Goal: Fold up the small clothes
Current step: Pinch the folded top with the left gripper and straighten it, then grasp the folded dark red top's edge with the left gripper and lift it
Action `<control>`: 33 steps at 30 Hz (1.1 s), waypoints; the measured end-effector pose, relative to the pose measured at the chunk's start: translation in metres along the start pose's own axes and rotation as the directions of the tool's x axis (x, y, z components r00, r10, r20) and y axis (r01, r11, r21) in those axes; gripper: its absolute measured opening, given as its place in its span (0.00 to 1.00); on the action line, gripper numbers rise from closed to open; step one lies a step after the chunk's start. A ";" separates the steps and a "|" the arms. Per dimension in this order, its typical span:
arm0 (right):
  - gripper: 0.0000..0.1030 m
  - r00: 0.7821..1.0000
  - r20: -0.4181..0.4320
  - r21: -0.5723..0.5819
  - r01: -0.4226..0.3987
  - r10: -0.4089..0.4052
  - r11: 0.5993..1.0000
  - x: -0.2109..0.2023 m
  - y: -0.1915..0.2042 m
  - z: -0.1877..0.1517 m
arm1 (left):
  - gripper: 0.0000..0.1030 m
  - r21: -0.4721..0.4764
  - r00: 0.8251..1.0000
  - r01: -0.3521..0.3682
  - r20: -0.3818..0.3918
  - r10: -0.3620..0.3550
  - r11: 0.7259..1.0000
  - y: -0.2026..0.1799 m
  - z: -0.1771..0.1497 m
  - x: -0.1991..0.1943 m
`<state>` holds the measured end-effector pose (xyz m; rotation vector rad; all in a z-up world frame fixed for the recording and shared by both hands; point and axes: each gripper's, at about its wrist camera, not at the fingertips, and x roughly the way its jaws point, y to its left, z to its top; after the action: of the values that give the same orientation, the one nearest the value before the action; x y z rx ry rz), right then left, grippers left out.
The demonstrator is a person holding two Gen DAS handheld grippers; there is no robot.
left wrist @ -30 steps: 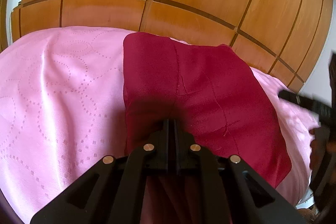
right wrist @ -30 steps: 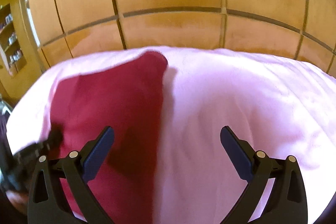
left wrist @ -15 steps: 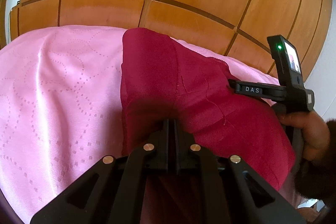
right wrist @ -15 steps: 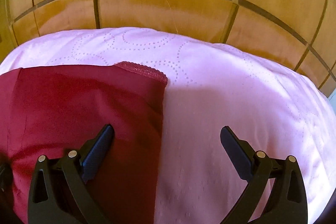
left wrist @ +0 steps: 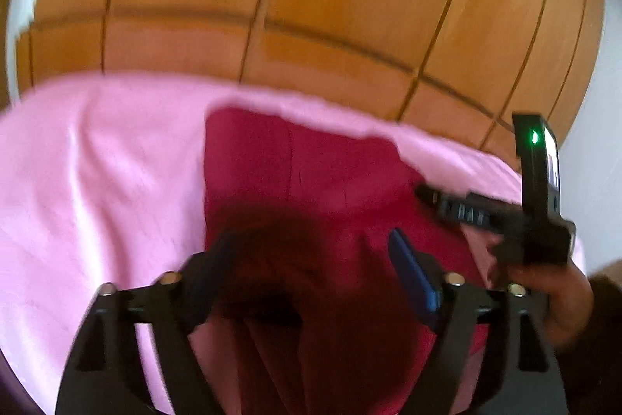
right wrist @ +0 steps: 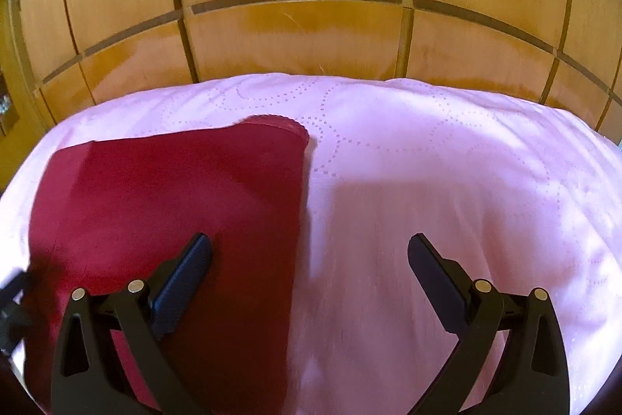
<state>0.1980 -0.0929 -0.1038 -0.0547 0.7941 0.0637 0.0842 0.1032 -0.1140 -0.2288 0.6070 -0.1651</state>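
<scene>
The garment (right wrist: 171, 205) lies folded, seemingly in half, on the bed (right wrist: 447, 181); more folds probably remain. Left fingers (left wrist: 412, 275) have just released it; right fingers (right wrist: 182, 279) are spread, empty.

Left wrist view is motion-blurred throughout: the bedsheet (left wrist: 97, 181) pattern is smeared, the red garment (left wrist: 311, 189) edges are soft, its seams barely readable. The near end of the garment runs under the left tool (left wrist: 311, 259) and off the bottom edge; whether the cloth touches the fingers can't be told. Lettering on the right tool (left wrist: 466, 211) arm is unreadable from blur. The hand (left wrist: 552, 294) holding it is cut by the right edge, its sleeve too dark to tell. In the right wrist view, the garment's left corner is blurred, and a dark shape (right wrist: 13, 302) at the left edge is too smeared to identify. Small items (right wrist: 6, 104) on a shelf at far left are too tiny.
</scene>
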 end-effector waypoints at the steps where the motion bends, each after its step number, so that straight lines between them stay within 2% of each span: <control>1: 0.97 1.000 0.001 -0.005 -0.008 0.008 1.000 -0.005 0.001 -0.002 | 0.79 0.024 1.000 0.006 0.009 -0.006 1.000 -0.005 0.004 -0.003; 5: 0.97 1.000 -0.011 0.002 -0.021 0.021 1.000 -0.015 0.000 -0.009 | 0.79 0.052 1.000 -0.024 -0.010 0.024 0.998 -0.007 0.014 0.004; 10: 0.97 0.999 -0.028 0.010 -0.030 0.030 1.000 -0.022 -0.003 -0.011 | 0.79 -0.077 0.993 -0.061 -0.105 0.053 0.995 0.021 0.019 0.028; 13: 0.97 0.999 -0.032 0.010 -0.031 0.032 0.999 -0.024 -0.005 -0.013 | 0.79 -0.154 0.977 -0.131 -0.189 0.100 0.979 0.046 0.011 0.045; 14: 0.97 0.999 -0.035 0.013 -0.035 0.035 0.999 -0.023 -0.006 -0.015 | 0.82 -0.174 0.968 -0.146 -0.228 0.105 0.974 0.055 0.005 0.053; 15: 0.97 0.998 -0.038 0.016 -0.040 0.040 0.999 -0.022 -0.006 -0.017 | 0.85 -0.212 0.963 -0.123 -0.263 0.065 0.969 0.067 -0.002 0.062; 17: 0.97 0.997 -0.058 0.021 -0.044 0.045 0.999 -0.018 -0.005 -0.021 | 0.86 -0.231 0.969 -0.090 -0.245 0.032 0.969 0.073 -0.008 0.062; 19: 0.97 0.997 -0.064 0.037 -0.047 0.050 0.998 -0.017 -0.007 -0.022 | 0.86 -0.189 0.969 -0.098 -0.240 0.051 0.977 0.069 -0.008 0.061; 21: 0.97 0.996 -0.073 0.048 -0.052 0.056 0.997 -0.017 -0.009 -0.022 | 0.86 -0.202 0.970 -0.096 -0.241 0.046 0.975 0.070 -0.009 0.059; 28: 0.97 0.993 -0.078 0.079 -0.084 0.090 0.993 -0.025 -0.015 -0.026 | 0.85 -0.326 0.972 0.005 -0.222 -0.081 0.945 0.078 -0.009 0.045; 33: 0.97 0.988 -0.093 0.104 -0.116 0.126 0.988 -0.029 -0.016 -0.027 | 0.92 -0.363 0.962 0.108 -0.195 -0.189 0.926 0.074 -0.009 0.036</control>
<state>0.1598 -0.1123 -0.1010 0.0847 0.8986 0.1380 0.1144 0.1646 -0.1602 -0.6089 0.8475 -0.2326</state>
